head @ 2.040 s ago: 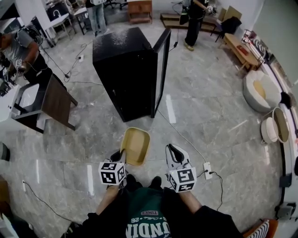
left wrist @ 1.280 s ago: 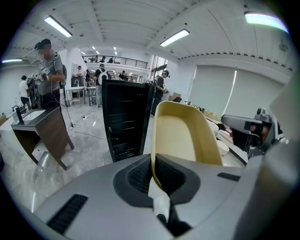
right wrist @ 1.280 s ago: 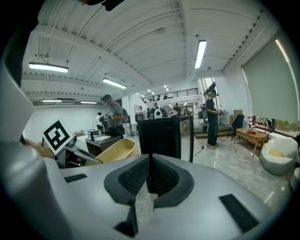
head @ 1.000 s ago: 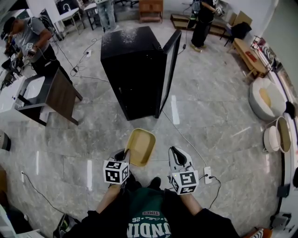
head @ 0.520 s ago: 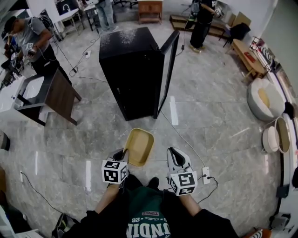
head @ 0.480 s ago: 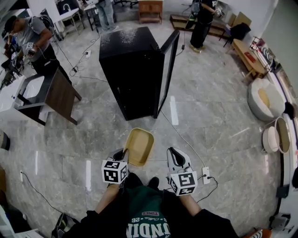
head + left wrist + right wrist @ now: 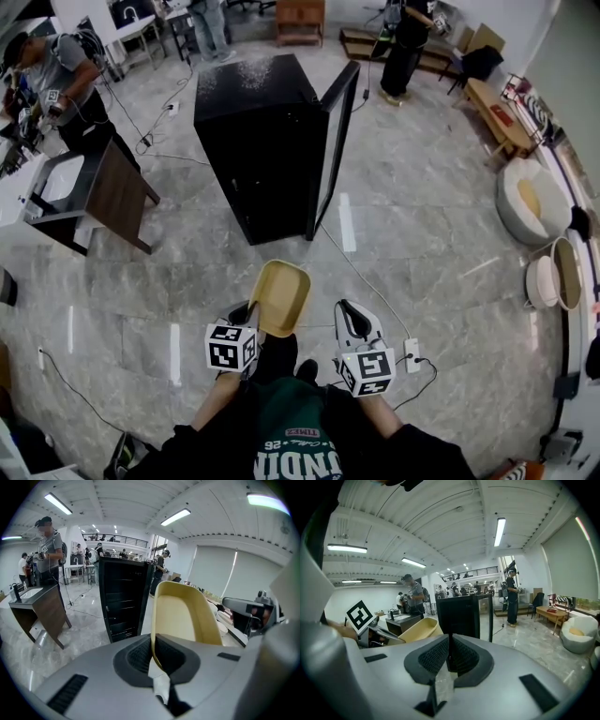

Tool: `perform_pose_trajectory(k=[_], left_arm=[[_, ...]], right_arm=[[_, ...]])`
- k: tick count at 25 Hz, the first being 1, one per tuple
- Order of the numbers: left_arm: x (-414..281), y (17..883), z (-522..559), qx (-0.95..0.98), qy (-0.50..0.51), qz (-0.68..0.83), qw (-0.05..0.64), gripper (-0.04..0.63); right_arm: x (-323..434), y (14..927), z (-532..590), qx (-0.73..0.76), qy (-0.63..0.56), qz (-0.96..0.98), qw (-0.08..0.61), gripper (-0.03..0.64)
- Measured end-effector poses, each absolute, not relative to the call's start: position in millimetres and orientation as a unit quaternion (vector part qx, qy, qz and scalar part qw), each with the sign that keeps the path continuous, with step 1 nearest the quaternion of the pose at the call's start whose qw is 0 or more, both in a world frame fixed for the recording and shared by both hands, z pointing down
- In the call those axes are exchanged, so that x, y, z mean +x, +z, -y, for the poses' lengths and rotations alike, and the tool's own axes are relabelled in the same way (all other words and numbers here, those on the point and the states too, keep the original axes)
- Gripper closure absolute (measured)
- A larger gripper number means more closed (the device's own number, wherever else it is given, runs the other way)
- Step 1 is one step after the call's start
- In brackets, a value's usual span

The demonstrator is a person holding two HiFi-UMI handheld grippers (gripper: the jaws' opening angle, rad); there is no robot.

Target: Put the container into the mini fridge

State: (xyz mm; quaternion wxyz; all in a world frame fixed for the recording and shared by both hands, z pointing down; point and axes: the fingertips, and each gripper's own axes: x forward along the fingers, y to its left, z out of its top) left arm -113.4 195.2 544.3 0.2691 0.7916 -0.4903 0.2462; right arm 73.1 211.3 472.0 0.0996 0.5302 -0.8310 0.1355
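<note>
Left gripper (image 7: 153, 644) keeps its pinch on the near rim of the pale yellow oval plastic container (image 7: 278, 295), which juts forward from it, off the floor (and empty). Over two seconds the tall black mini fridge (image 7: 253, 150) ahead has barely grown, its glass door (image 7: 333, 141) open: the approach has hardly begun and the fridge is still well apart. Right gripper (image 7: 449, 651) is pressed together on nothing. The only writing is cut-off letters and "26" on the green shirt (image 7: 300, 441).

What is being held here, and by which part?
The left gripper pinches the yellow container by its near rim; the right gripper is shut on nothing.
</note>
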Motion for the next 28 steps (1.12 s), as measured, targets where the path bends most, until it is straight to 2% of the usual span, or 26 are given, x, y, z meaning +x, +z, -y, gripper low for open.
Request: perform_pose_trajectory(k=[28], left_arm=[[-169,548,36,0.813,0.244,0.455,0.271,0.578]], right_arm=[[-7,470,12,0.539,0.134,0.823,0.121,0.574]])
